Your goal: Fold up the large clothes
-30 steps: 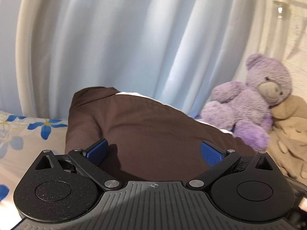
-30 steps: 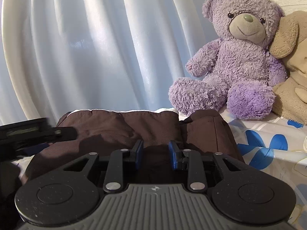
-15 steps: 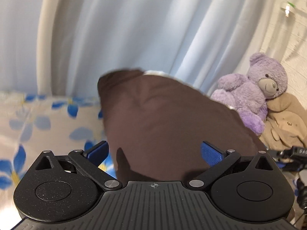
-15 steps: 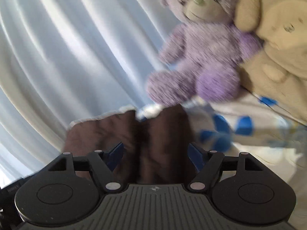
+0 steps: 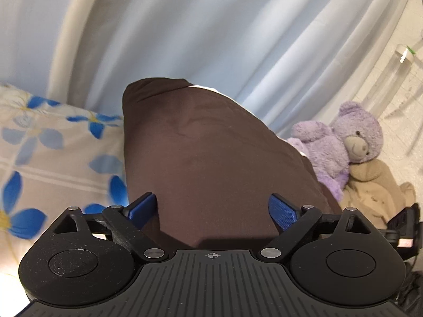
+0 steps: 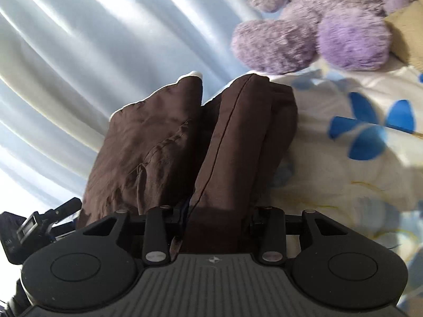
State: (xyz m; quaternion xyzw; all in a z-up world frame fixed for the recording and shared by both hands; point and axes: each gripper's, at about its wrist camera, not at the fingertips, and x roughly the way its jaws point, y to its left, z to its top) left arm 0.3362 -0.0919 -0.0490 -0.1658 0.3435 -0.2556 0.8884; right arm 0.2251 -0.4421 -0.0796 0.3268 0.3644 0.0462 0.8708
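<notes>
My right fingers [image 6: 215,219] close on a brown garment [image 6: 232,142] fold; left fingers [image 5: 211,208] (wide, narrowing) straddle it for folding.

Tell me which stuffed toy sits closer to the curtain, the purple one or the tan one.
The purple bear. It sits right against the curtain, while the tan toy leans on the bear's far side, away from the curtain.

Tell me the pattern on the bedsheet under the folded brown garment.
The cream bedsheet carries blue flowers with yellow centres and faint pale stripes; the left wrist view shows it best.
</notes>
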